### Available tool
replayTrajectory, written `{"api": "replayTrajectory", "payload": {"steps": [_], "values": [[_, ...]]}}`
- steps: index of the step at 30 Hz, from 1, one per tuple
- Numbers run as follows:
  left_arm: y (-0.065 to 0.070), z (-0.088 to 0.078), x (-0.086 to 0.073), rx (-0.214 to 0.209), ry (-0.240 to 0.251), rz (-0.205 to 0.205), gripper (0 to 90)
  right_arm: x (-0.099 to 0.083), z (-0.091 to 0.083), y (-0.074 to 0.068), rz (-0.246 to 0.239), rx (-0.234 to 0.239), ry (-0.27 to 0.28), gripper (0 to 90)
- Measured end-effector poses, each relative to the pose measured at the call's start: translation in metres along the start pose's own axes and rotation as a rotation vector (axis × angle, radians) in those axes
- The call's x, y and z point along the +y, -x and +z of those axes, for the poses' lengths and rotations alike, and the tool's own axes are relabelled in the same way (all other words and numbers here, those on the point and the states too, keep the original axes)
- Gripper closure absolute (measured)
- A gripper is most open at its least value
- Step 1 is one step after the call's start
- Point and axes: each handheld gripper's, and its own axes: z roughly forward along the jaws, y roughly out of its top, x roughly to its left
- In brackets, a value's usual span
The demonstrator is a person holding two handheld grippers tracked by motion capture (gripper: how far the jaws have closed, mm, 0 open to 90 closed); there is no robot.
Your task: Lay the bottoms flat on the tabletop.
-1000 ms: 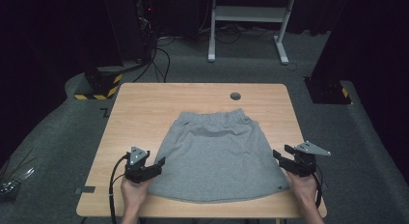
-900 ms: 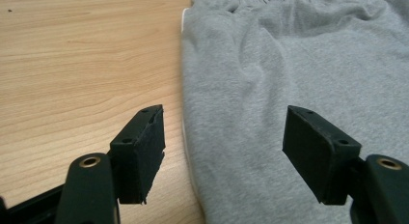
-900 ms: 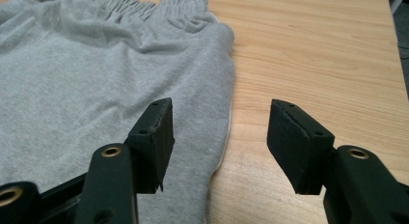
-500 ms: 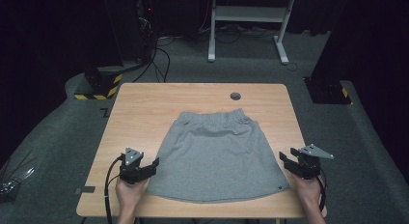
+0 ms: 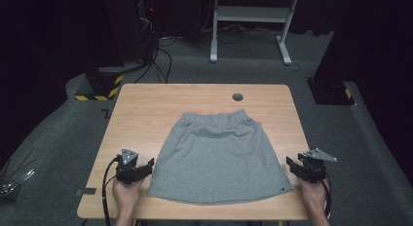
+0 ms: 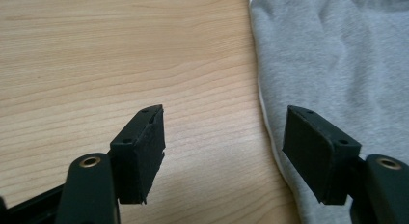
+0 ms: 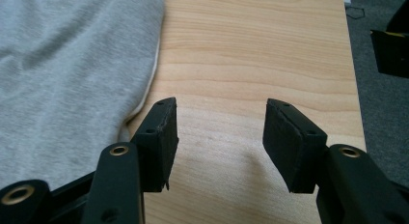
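Skirt [image 6: 337, 55] cut off; hem edge beneath left tool [image 6: 224, 156].

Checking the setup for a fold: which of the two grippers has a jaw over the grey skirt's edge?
The left gripper: one jaw overlaps the skirt hem side. The right gripper has bare table between its jaws.

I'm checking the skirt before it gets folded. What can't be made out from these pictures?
- Small dark mark at the grey skirt's near right hem corner, high view: too small to tell whether it is a tag or a logo.
- Skirt's underside: hidden by its own cloth on the table.
- Dark round thing beyond the waistband, high view: too small to identify.
- Skirt in the left gripper view: cut off by the top and right edges.
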Motion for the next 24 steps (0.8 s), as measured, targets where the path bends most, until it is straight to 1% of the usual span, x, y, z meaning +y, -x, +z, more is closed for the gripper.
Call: {"api": "replayTrajectory", "payload": {"steps": [2,4,8,9,15,19,22,24], "values": [[0.0,0.002,-0.001,0.01,-0.009,0.003,31.7,-0.001,0.001,0.001,0.012,-0.002,-0.007,46.4],[0.0,0.004,-0.001,0.022,-0.017,0.014,31.7,-0.001,0.001,0.002,0.013,-0.008,-0.011,46.2],[0.0,0.006,-0.003,0.03,-0.025,0.015,31.8,-0.002,0.003,0.002,0.006,-0.015,-0.021,45.9],[0.0,0.007,-0.003,0.032,-0.028,0.009,31.7,-0.002,0.003,0.003,0.008,-0.018,-0.024,45.9],[-0.002,0.011,-0.006,0.041,-0.045,0.012,31.6,-0.004,0.006,0.006,0.015,-0.027,-0.04,45.3],[-0.002,0.013,-0.006,0.04,-0.053,0.013,31.2,-0.003,0.008,0.005,0.006,-0.035,-0.059,43.6],[-0.002,0.015,-0.007,0.042,-0.061,0.021,30.8,-0.003,0.009,0.004,0.005,-0.036,-0.056,41.9],[-0.001,0.016,-0.008,0.043,-0.068,0.018,30.5,-0.003,0.009,0.004,0.011,-0.038,-0.058,40.5]]}}
